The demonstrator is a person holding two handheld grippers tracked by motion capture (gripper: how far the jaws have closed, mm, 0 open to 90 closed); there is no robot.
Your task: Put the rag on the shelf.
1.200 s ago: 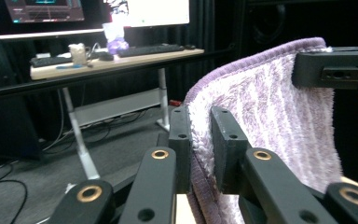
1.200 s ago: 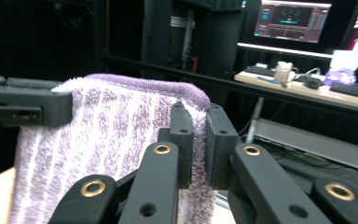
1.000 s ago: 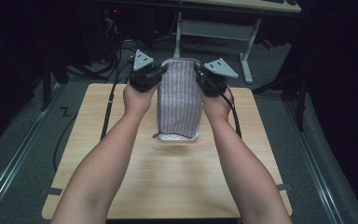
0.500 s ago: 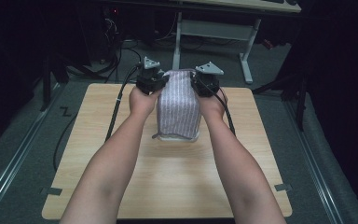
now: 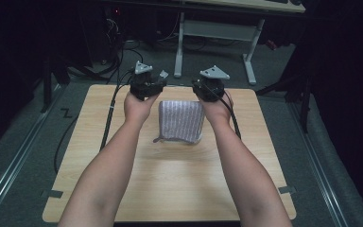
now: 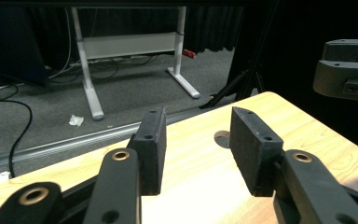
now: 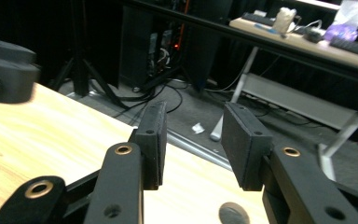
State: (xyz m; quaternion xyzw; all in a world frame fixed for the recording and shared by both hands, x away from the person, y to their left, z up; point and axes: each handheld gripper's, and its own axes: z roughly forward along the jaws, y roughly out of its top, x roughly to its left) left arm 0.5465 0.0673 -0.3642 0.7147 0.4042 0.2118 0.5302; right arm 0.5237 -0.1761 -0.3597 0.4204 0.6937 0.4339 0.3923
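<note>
A folded grey striped cloth (image 5: 181, 121) lies flat on the wooden table (image 5: 170, 179), in its far half. My left gripper (image 5: 147, 85) hovers just beyond the cloth's far left corner, and my right gripper (image 5: 209, 88) just beyond its far right corner. Both point toward the table's far edge. In the left gripper view the left gripper (image 6: 198, 149) is open with bare tabletop between its pads. The right gripper (image 7: 193, 144) is likewise open and holds nothing in the right gripper view. Each gripper view catches the other gripper at its edge.
Black cables (image 5: 109, 118) trail from the grippers over the table's left side to the floor. Beyond the far edge stands a white-legged desk (image 5: 217, 29) on grey carpet. Metal rails (image 5: 14, 156) run along the floor on both sides of the table.
The cloth was held up by its top corners between both grippers. It has since been lowered and folded flat onto the table, and both grippers have let go and opened.
</note>
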